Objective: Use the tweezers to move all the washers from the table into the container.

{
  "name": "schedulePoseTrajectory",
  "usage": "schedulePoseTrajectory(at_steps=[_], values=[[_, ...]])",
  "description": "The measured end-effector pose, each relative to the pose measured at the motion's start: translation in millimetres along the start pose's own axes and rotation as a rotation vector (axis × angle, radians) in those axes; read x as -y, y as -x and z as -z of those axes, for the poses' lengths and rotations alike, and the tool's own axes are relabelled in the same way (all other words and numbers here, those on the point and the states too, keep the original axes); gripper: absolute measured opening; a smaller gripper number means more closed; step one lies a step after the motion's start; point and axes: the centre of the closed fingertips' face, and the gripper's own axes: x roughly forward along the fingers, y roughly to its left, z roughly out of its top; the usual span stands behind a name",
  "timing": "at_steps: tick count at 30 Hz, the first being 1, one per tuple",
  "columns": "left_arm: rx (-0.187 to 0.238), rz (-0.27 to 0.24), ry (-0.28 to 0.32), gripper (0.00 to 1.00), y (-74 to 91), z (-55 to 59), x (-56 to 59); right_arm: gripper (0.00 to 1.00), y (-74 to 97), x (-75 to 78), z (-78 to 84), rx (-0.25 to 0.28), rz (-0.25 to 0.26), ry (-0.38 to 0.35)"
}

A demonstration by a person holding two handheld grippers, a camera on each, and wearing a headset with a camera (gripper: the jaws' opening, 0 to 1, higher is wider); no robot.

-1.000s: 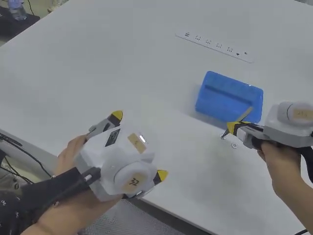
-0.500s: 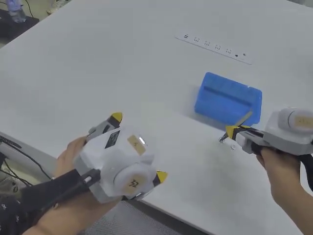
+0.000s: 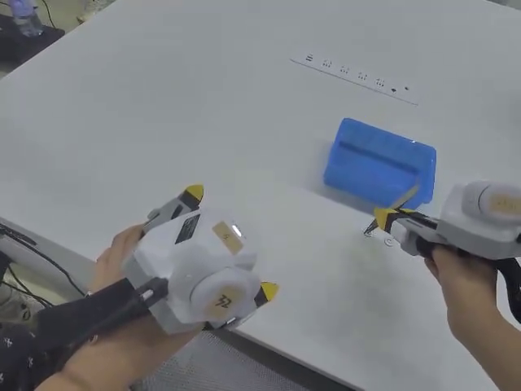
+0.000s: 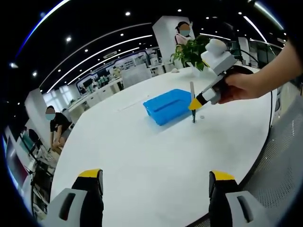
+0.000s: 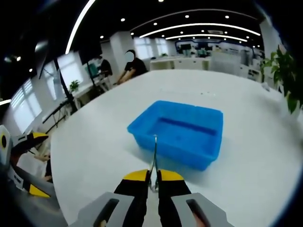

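A blue rectangular container (image 3: pixel 381 165) sits on the white table (image 3: pixel 203 106). Just in front of it lies a small washer (image 3: pixel 389 241). My right gripper (image 3: pixel 384 218) is shut on thin metal tweezers (image 3: pixel 371 229), whose tips point down at the table a little left of the washer. In the right gripper view the tweezers (image 5: pixel 154 153) rise between the closed jaws of the right gripper (image 5: pixel 150 176) toward the container (image 5: pixel 182 130). My left gripper (image 3: pixel 231 242) hovers at the near table edge, open and empty. In the left gripper view the left gripper (image 4: pixel 155 176) looks toward the container (image 4: pixel 168 105) and washer (image 4: pixel 202 116).
A flush power strip (image 3: pixel 358 80) is set into the table behind the container. A potted plant (image 4: pixel 189 53) stands at the far end. Several people sit or stand at other desks in the background. A cable (image 3: pixel 32 252) hangs off the near left edge.
The right gripper with the tweezers has dipped slightly toward the table. The left gripper has stayed in place.
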Motion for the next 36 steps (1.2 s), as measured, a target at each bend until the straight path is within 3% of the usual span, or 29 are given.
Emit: schedulePoseTrajectory(at_steps=[6,11,17,22,30,36], values=[[0.001,-0.001,0.0,0.95,-0.4,0.0,-0.2,0.03,4.9,-10.2,8.3,0.006,0.031,0.151],[0.001,0.0,-0.003,0.95,-0.7,0.1,0.2,0.03,4.4,-14.1,9.7,0.004,0.046,0.196],[0.001,-0.003,-0.001,0.95,-0.6,0.2,-0.5,0.02,3.3,-12.0,8.6,-0.008,0.055,0.217],[0.002,-0.005,0.002,0.95,-0.4,-0.1,-1.2,0.02,3.4,-5.3,5.2,-0.032,0.041,0.157],[0.002,-0.006,0.002,0.95,-0.2,-0.3,-1.4,0.02,18.4,-7.7,-18.2,0.026,0.019,0.119],[0.006,-0.003,0.002,0.95,0.0,-1.0,-0.8,0.02,29.6,-2.0,-55.7,0.105,0.02,0.127]])
